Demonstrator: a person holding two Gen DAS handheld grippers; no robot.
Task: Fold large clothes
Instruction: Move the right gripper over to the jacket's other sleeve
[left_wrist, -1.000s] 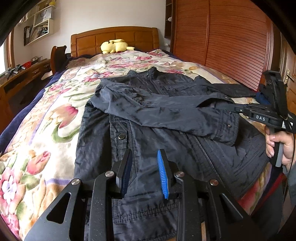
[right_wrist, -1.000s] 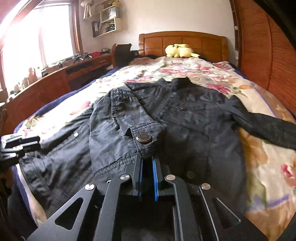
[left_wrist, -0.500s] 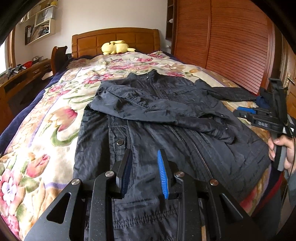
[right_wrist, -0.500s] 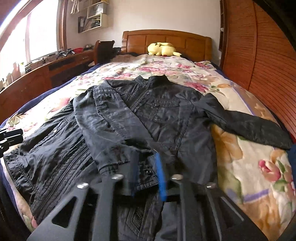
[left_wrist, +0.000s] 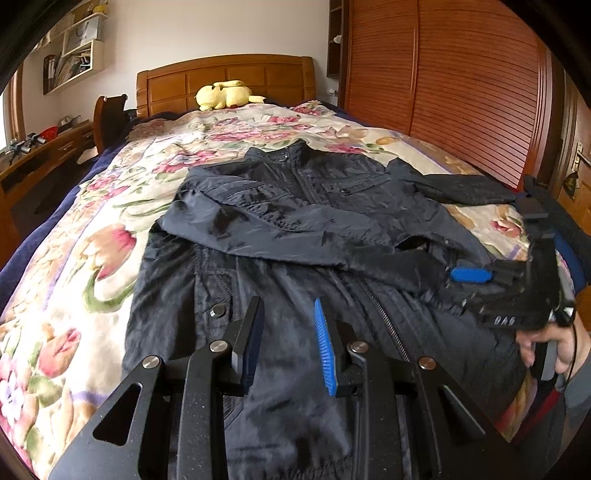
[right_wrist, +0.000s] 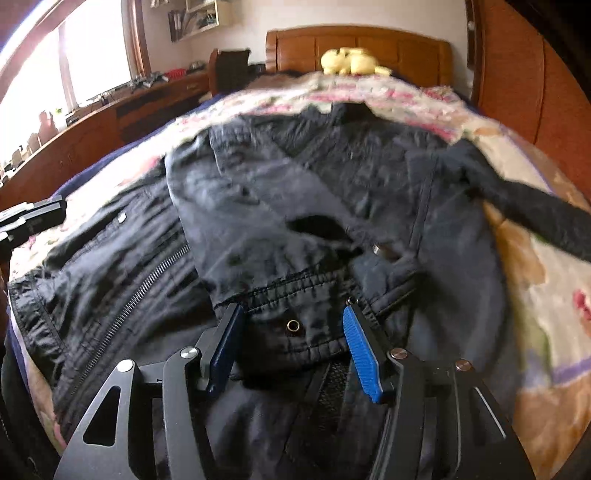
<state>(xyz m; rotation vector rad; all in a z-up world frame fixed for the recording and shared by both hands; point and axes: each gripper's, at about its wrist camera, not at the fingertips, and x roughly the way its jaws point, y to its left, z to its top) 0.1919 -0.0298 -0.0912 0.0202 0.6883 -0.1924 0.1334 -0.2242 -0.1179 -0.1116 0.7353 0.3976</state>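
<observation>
A dark navy jacket lies face up on the bed, collar toward the headboard. One sleeve is folded across its front, and its cuff rests on the jacket's right side. The other sleeve stretches out to the right. My right gripper sits low over that cuff with its jaws opening; the cuff lies just past the blue pads, which do not press on it. In the left wrist view it shows at the right. My left gripper hovers over the jacket's lower front, jaws apart, holding nothing.
The floral blanket covers the bed, with a yellow plush toy at the wooden headboard. A slatted wooden wardrobe runs along the right side, a desk along the left. A person's hand holds the right gripper's handle.
The right gripper, which was shut on the sleeve cuff, has opened and let it go, then sunk toward the jacket. The sleeve now lies across the front. The left gripper shifted slightly.
</observation>
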